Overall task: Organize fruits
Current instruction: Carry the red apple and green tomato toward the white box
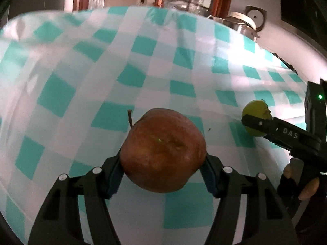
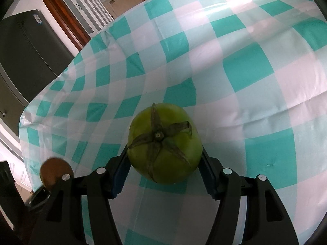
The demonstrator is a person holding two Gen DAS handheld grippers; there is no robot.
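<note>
1. Over a table point(image 1: 184, 65) covered with a teal-and-white checked cloth point(image 2: 245, 71), two black hand-held tools each carry a piece of fruit.
2. Left tool point(image 1: 162, 169): its two blue-padded fingers press on either side of a reddish-brown apple point(image 1: 163, 151), which sits between them above the cloth. The apple's thin stem sticks out to the upper left, and its skin looks wrinkled with a small scar across the middle.
3. Right tool point(image 2: 164, 169): its fingers grip a green tomato point(image 2: 165, 149) by its sides, with the dried, star-shaped leaf cap facing the camera.
4. From the left tool's view, the right tool point(image 1: 257, 125) comes in at the right edge holding the same green tomato point(image 1: 255, 110), with fingertips of the person's gloved hand point(image 1: 300, 185) on its handle. White letters on its finger read "DAS".
5. From the right tool's view, the apple point(image 2: 55, 171) shows as a blurred brown round shape at the lower left edge.
6. A metal pot with a white lid point(image 1: 243, 23) stands past the far right edge of the table; what is in it cannot be seen.
7. A dark fridge point(image 2: 26, 47) stands beyond the table, with a small label too small to read.
</note>
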